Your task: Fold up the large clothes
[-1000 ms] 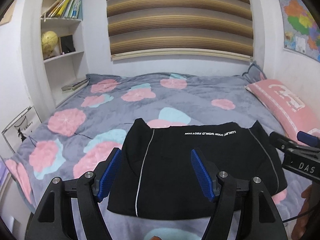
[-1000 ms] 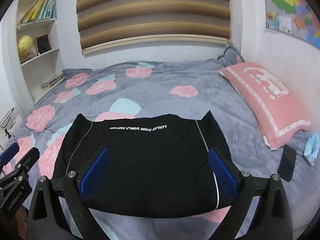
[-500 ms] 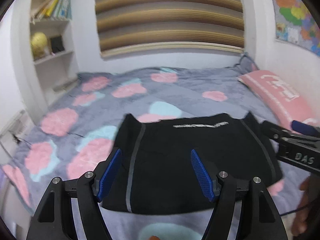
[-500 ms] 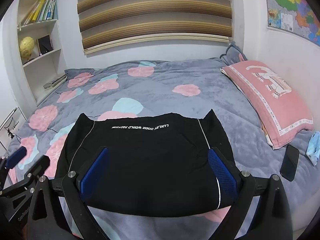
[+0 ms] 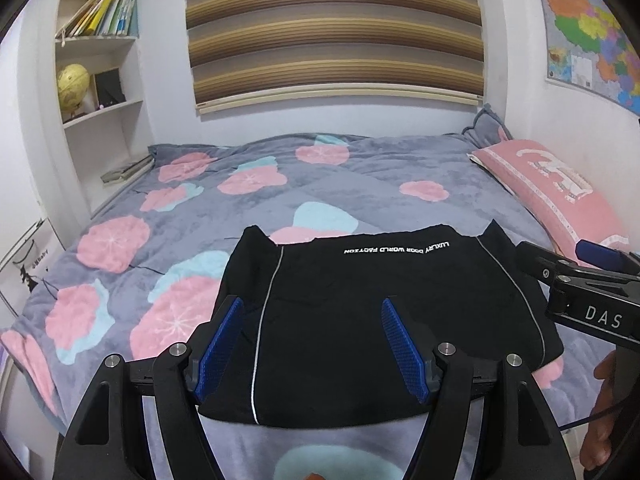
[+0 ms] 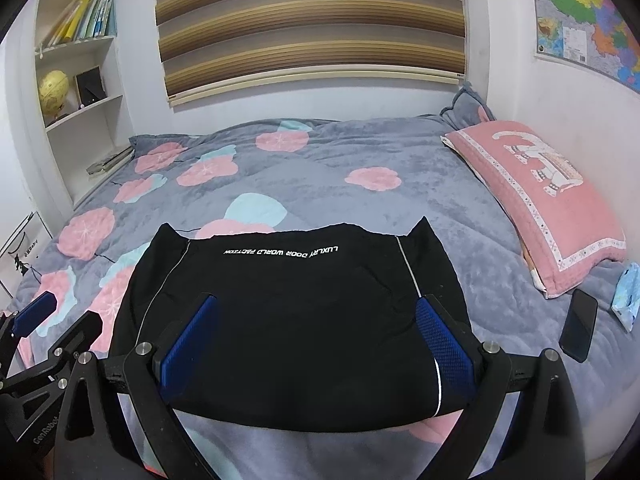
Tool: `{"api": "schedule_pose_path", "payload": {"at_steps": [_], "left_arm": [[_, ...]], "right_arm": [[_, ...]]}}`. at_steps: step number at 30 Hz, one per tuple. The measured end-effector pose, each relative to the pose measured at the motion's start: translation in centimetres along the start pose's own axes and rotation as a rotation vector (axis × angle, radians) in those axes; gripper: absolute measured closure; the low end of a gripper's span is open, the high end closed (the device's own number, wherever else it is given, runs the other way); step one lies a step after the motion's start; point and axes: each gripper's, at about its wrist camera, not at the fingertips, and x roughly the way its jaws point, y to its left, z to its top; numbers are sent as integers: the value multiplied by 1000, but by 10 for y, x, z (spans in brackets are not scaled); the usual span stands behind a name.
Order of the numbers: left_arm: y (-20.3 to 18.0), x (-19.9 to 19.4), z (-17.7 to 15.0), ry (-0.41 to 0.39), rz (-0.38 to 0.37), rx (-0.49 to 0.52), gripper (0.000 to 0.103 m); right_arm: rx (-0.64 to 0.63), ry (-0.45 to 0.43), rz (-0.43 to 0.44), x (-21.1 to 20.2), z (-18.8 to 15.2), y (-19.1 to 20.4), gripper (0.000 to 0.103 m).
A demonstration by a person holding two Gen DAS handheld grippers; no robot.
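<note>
Folded black garment [image 5: 384,312] is lying flat near the bed's [image 5: 360,184] front edge. Left gripper [image 5: 310,344] and right gripper [image 6: 316,344] are hovering above it, fingers spread wide, gripping nothing. Shelf [image 5: 100,108] is holding a globe [image 5: 73,84].

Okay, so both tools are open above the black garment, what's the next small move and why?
Probably lower both open tools, the left tool and right tool, onto the near hem of the black garment. It lies flat, partly folded, on the bed, and neither tool grips any fabric.
</note>
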Motion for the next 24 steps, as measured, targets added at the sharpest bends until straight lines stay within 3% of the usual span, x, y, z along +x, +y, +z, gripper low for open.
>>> {"api": "schedule_pose_path", "payload": {"at_steps": [24], "left_arm": [[-4, 12, -4, 38, -8, 20, 31]], "right_arm": [[11, 39, 15, 12, -7, -5, 3]]}}
